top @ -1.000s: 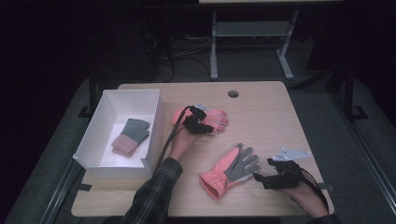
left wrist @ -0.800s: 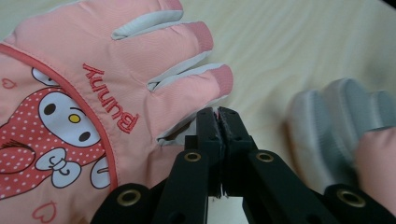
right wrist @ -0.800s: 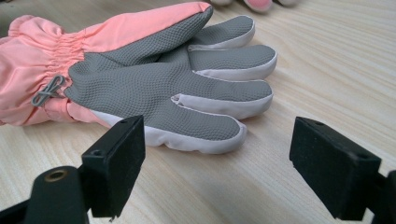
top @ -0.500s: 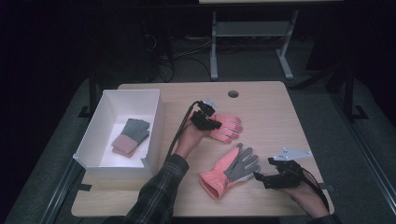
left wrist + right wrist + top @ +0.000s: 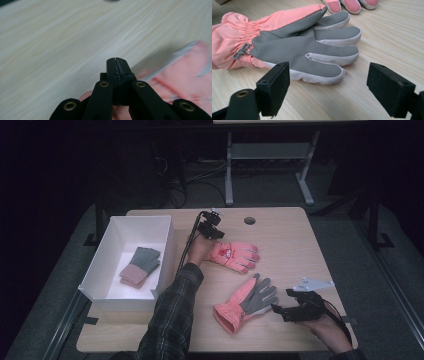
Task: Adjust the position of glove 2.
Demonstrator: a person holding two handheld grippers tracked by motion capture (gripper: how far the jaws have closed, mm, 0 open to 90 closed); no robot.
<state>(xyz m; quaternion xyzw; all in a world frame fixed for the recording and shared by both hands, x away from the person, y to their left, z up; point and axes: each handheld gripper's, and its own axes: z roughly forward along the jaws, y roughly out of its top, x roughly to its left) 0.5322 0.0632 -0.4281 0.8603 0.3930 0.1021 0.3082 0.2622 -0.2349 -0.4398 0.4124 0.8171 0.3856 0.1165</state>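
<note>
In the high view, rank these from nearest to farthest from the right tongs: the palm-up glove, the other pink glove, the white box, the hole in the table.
From the right tongs:
1. Palm-up glove, just left of them, near edge.
2. Other pink glove, mid-table, by the left tongs.
3. Hole in the table, far edge.
4. White box, left side.

No readable text, labels or numbers on anything.

The left gripper (image 5: 212,231) reached far forward on an outstretched, plaid-sleeved arm (image 5: 172,315) — jaws pressed together. The right gripper (image 5: 287,311) sat low and near — jaws wide apart.
</note>
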